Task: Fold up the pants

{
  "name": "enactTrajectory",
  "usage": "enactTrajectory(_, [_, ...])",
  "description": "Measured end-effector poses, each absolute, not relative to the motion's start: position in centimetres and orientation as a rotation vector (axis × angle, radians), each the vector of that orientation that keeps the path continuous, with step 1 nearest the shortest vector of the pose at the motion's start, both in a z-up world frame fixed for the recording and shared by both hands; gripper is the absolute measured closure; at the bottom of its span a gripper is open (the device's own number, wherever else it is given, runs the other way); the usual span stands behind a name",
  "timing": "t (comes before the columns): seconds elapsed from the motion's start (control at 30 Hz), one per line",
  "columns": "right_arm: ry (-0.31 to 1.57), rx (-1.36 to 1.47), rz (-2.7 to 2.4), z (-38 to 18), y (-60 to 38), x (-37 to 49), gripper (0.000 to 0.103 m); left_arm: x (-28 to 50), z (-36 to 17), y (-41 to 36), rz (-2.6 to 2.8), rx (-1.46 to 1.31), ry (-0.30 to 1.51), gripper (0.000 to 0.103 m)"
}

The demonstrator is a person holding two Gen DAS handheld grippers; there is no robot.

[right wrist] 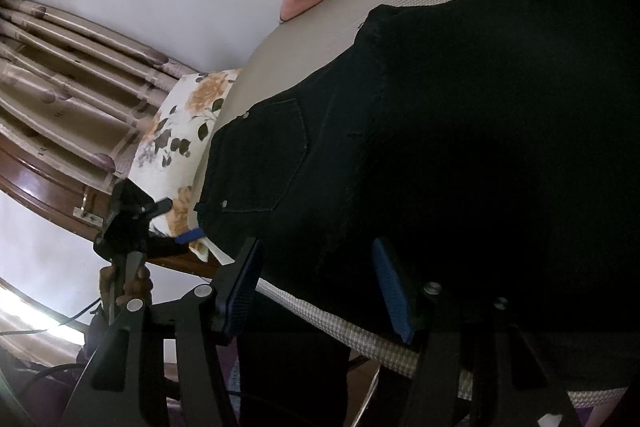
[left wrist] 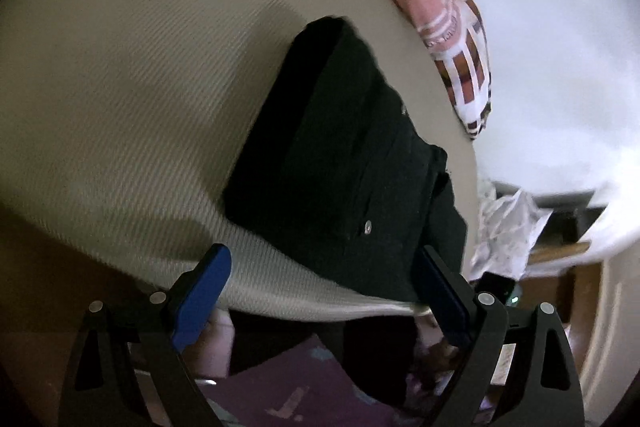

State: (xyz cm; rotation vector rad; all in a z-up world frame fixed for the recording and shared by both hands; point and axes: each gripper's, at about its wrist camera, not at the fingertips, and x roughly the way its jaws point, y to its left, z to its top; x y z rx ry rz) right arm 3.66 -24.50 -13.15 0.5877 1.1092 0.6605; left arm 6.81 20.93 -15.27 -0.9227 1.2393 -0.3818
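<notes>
Black pants (left wrist: 344,163) x1, folded, flat on beige bed (left wrist: 132,75) by near edge; 2 grippers, left (left wrist: 324,291) and right (right wrist: 320,287), both spread wide, holding nothing, at bed edge; pink pillow (left wrist: 432,11) and floral pillow (right wrist: 176,147) beyond pants.

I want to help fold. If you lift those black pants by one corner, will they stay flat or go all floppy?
Probably floppy: the black pants already drape over the bed edge. They look like thick denim with rivets and stitched pockets, so likely heavy and slow to slide on the textured cover. Both tools, left and right, are open.
</notes>
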Motion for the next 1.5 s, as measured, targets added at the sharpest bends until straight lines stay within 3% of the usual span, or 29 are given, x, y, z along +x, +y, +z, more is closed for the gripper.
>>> enactTrajectory(0.27, [1.111,0.59,0.662,-13.1,-24.6,3.7,0.05,8.6,-16.9,21.1,-0.361,-1.013,1.229,0.011])
enactTrajectory(0.43, [1.11,0.59,0.659,-13.1,-24.7,3.8,0.05,9.6,-17.4,21.3,-0.382,-1.098,1.2,0.001])
enactTrajectory(0.67, [1.109,0.594,0.66,-13.2,-24.7,3.7,0.05,9.2,-17.7,21.6,-0.481,-1.075,1.159,0.001])
enactTrajectory(0.83, [1.107,0.587,0.654,-13.2,-24.6,3.7,0.049,10.1,-18.7,20.8,-0.532,-1.161,1.26,0.001])
enactTrajectory(1.03, [1.104,0.585,0.652,-13.1,-24.7,3.6,0.048,10.0,-18.6,21.8,-0.43,-1.266,1.16,0.001])
enactTrajectory(1.2, [1.101,0.582,0.652,-13.0,-24.6,3.5,0.046,10.0,-17.2,19.4,-0.506,-1.095,1.086,0.001])
enactTrajectory(1.37, [1.099,0.581,0.655,-13.1,-24.7,3.6,0.046,10.1,-17.3,19.3,-0.608,-1.114,1.04,0.001])
enactTrajectory(1.43, [1.098,0.579,0.656,-13.1,-24.6,3.6,0.046,10.3,-17.4,19.3,-0.585,-1.077,1.06,0.007])
enactTrajectory(1.5, [1.096,0.574,0.659,-13.0,-24.5,3.6,0.044,10.3,-17.5,19.3,-0.511,-0.997,1.096,0.035])
